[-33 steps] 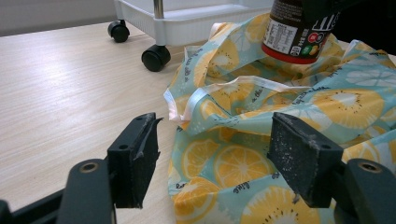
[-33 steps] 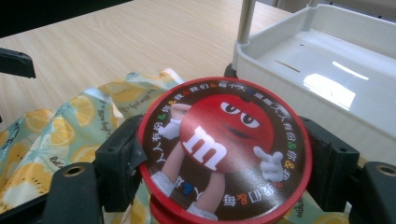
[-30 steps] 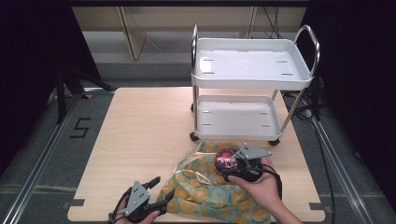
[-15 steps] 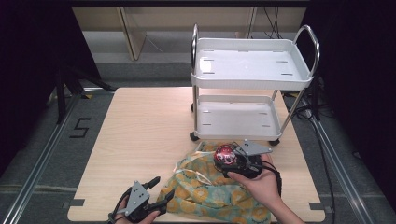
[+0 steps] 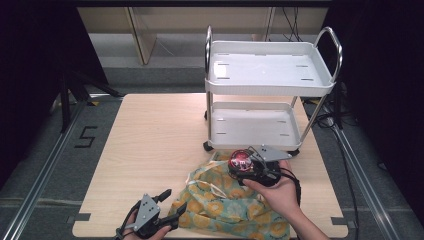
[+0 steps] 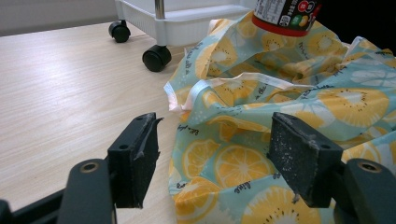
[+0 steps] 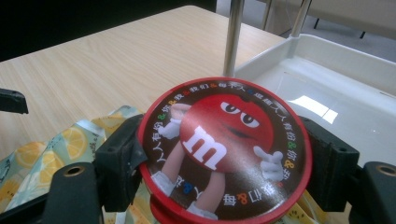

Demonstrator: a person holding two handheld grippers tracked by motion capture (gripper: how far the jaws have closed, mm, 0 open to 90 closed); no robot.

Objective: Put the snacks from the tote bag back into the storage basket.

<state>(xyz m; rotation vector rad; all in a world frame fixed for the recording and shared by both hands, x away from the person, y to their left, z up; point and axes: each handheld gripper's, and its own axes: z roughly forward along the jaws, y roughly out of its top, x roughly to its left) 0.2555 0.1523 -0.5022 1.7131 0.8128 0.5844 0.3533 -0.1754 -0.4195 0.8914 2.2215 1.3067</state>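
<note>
Right gripper view: right hand-held gripper [image 7: 224, 158] clamped on candy tin [image 7: 223, 149], above fruit-print bag [image 6: 289, 126]. Left hand-held gripper [image 6: 219, 158] spread beside bag edge. Advise keeping tin level, cart tray [image 7: 336, 79] ahead.

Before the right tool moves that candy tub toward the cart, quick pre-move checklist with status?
1. Right tool clamped on candy tub: ok, jaws press both sides of the lid.
2. Tub lifted off the fruit-print bag: ok.
3. Cart lower shelf free: ok.
4. Cart top shelf free: ok.
5. Left tool pinning the bag: not ok, jaws open.
6. Lid sealed: cannot tell.
</note>
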